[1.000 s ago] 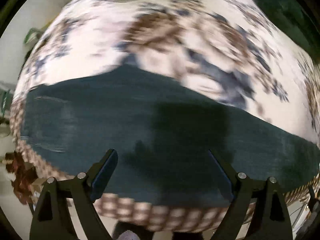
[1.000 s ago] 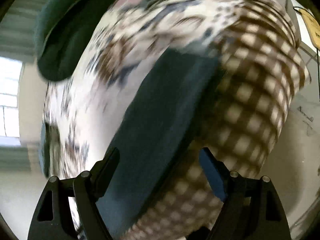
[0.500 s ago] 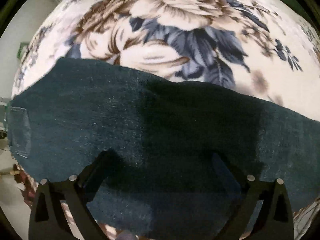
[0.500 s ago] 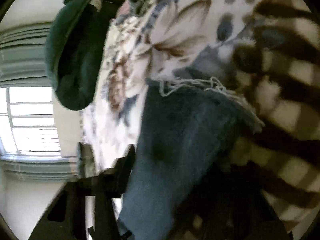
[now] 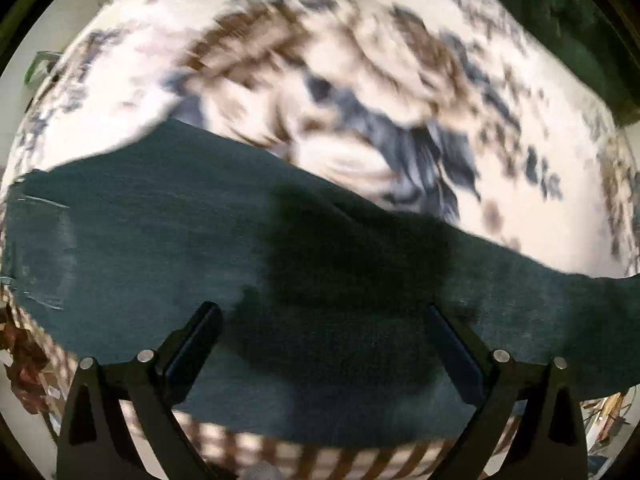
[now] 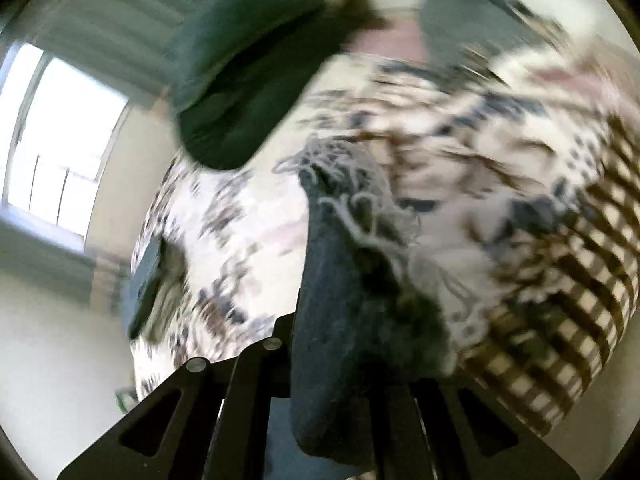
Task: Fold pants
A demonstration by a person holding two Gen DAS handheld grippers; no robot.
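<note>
A floral bedspread [image 5: 400, 80] serves as the folding surface, its checked border [image 6: 568, 312] at 4 o'clock in the right wrist view. Dark denim pants [image 5: 200, 240] lie flat across it, stretched from 9 to 3 o'clock. The left gripper [image 5: 320, 344] hangs over them spread wide, gripping nothing. The right gripper [image 6: 332, 360], jaws just closed, pinches the frayed hem [image 6: 352, 184], likely to begin a fold.
</note>
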